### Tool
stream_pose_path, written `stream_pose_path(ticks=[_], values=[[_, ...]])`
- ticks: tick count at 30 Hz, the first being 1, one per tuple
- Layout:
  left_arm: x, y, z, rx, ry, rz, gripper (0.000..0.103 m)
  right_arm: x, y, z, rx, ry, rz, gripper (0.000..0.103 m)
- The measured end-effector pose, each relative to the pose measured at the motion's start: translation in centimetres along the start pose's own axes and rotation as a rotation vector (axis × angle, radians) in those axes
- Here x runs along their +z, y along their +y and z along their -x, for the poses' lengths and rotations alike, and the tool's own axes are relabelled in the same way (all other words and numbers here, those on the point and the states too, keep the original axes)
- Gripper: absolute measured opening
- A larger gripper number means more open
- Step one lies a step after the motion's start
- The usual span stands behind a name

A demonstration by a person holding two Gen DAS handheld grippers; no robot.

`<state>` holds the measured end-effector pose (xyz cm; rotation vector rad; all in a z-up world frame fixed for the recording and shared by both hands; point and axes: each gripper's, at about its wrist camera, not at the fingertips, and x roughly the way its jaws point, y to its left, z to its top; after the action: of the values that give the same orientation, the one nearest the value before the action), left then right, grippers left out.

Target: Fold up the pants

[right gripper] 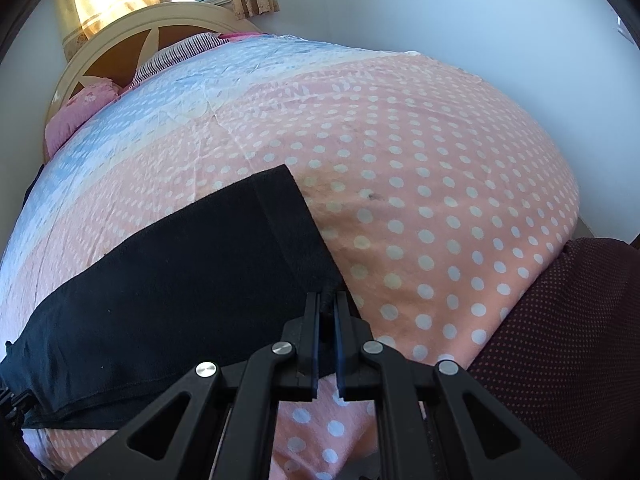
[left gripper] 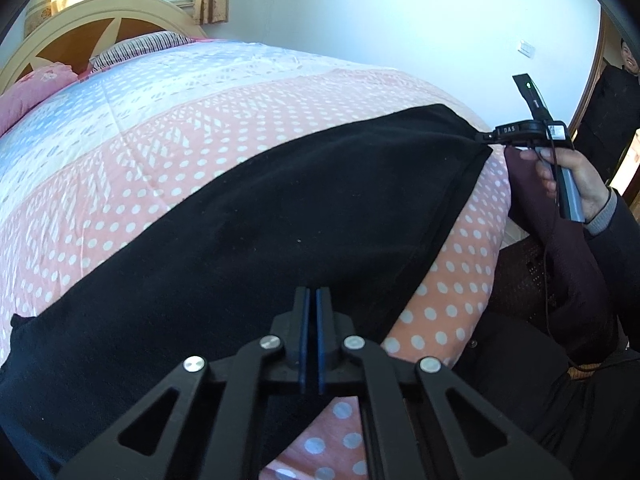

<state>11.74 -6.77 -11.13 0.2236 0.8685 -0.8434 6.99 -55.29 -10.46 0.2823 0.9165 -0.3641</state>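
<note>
Black pants (left gripper: 260,216) lie flat across the pink dotted quilt (left gripper: 168,152), one end near the bed's right edge. My left gripper (left gripper: 312,296) is shut, its blue pads nearly together at the near long edge of the pants, with dark cloth in the thin gap. In the right wrist view the pants (right gripper: 180,280) stretch away to the left. My right gripper (right gripper: 328,300) is shut on their bunched near corner. From the left wrist view, the right gripper (left gripper: 490,136) pinches that corner, with a hand (left gripper: 568,176) on its handle.
The quilt (right gripper: 420,184) spreads bare to the right of the pants. A cream headboard (left gripper: 100,12) and pillows (left gripper: 136,48) stand at the far end. The holder's maroon clothing (right gripper: 568,340) is against the bed's near edge. A person (left gripper: 616,120) stands in the doorway at right.
</note>
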Motion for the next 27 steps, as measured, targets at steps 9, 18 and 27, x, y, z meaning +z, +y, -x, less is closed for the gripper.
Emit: stream_pose_path(ticks=[9, 18, 27], values=[[-0.3, 0.1, -0.3, 0.023, 0.003, 0.028, 0.002, 0.1, 0.2, 0.0, 0.001, -0.003, 0.018, 0.006], [-0.4, 0.4, -0.3, 0.045, 0.004, 0.049, 0.003, 0.0, 0.3, -0.2, 0.001, -0.006, 0.029, 0.006], [-1.5, 0.8, 3.0, 0.255, -0.076, 0.079, 0.062, -0.1, 0.6, -0.1, -0.002, -0.004, 0.040, 0.006]])
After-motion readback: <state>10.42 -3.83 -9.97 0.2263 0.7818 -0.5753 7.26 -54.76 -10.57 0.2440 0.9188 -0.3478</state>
